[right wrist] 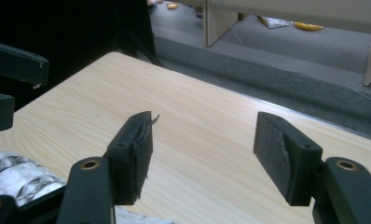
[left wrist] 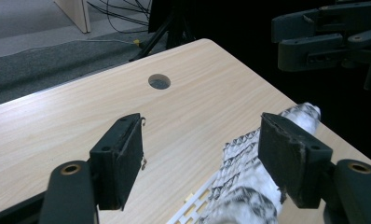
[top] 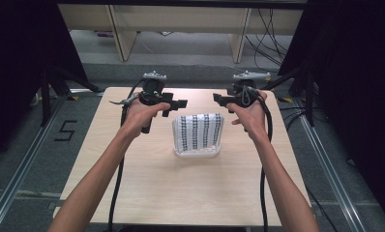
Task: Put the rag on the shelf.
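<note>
- Between our two grippers, at the middle of the table (top: 147,193), we see a white basket (top: 198,152) holding a folded black-and-white patterned cloth (top: 199,129).
- We hold the left gripper (top: 177,105) just off the basket's far left corner, its jaws pointing inward toward the right gripper (top: 219,100), which sits just off the far right corner.
- In the left gripper view, our jaws stand wide apart with bare tabletop between them; nothing is gripped.
- There, the cloth (left wrist: 249,186) lies low beside the right-hand jaw, partly behind it, and a strip of the basket's slotted rim (left wrist: 193,210) shows just below the gap.
- Beyond those jaws we see a round hole (left wrist: 159,81) in the tabletop, and the other gripper (left wrist: 323,42) farther off at the upper right.
- In the right gripper view, our jaws also stand wide open over bare wood, holding nothing.
- There, the cloth (right wrist: 16,179) sits low, just outside the left-hand jaw, apart from both pads.
- Both pads (right wrist: 274,156) look worn and frayed at their edges.
</note>
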Demonstrator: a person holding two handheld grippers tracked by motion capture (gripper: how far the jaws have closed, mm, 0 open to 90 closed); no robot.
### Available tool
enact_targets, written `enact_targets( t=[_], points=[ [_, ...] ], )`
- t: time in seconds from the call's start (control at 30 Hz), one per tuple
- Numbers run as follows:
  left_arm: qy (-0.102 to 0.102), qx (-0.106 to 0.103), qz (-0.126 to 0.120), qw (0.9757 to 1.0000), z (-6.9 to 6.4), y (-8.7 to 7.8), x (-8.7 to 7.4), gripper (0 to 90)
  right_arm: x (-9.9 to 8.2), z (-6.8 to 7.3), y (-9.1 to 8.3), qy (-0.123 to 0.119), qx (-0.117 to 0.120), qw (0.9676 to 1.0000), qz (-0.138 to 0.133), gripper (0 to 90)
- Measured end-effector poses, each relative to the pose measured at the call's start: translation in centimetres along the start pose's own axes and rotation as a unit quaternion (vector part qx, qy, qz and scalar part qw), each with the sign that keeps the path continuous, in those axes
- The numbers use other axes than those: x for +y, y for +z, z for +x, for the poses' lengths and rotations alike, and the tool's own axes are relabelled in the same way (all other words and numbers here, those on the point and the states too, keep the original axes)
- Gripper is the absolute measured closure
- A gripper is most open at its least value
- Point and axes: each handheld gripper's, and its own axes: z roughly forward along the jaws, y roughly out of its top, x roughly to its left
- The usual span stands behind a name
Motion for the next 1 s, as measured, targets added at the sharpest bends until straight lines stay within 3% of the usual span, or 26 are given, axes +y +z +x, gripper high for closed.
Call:
enact_targets(
  t=[0.07,0.27,0.3,0.33,0.43,0.73,0.77,0.9,0.97,1.0],
  points=[
    [0.000,-0.011,-0.004,0.9999,-0.2,-0.3,-0.2,30.1,-0.2,-0.1,-0.1,-0.004,0.007,1.0000,-0.004,36.9],
    [0.012,-0.016,-0.006,0.9998,-1.0,-1.1,-0.9,28.9,-0.6,0.5,-0.9,0.004,0.018,0.9998,-0.010,34.8],
    [0.013,-0.016,-0.008,0.9998,-1.2,-1.2,-1.0,28.4,-0.7,0.5,-1.1,-0.008,0.016,0.9997,-0.014,34.8],
    [0.014,-0.016,-0.010,0.9997,-1.3,-1.3,-1.1,28.1,-0.8,0.8,-1.2,0.003,0.023,0.9996,-0.015,34.8],
    [0.016,-0.018,-0.010,0.9997,-1.7,-1.7,-1.5,26.9,-0.9,1.3,-1.8,-0.009,0.028,0.9995,-0.014,34.6],
    [0.018,-0.014,-0.014,0.9996,-2.0,-2.9,-2.2,25.3,-1.1,2.1,-3.0,-0.009,0.032,0.9994,-0.012,32.5],
    [0.019,-0.014,-0.015,0.9996,-2.0,-3.0,-2.3,25.2,-1.1,2.1,-3.0,-0.020,0.031,0.9992,-0.015,32.1],
    [0.025,-0.017,-0.013,0.9994,-2.3,-3.5,-2.6,24.4,-1.3,2.4,-3.4,-0.012,0.035,0.9992,-0.014,30.7],
    [0.028,-0.021,-0.013,0.9993,-2.5,-3.7,-2.8,24.3,-1.4,2.5,-3.5,-0.026,0.035,0.9989,-0.016,29.9],
    [0.026,-0.022,-0.013,0.9993,-2.6,-3.7,-2.9,24.3,-1.5,2.7,-3.7,-0.017,0.035,0.9992,-0.013,29.6]
  ],
)
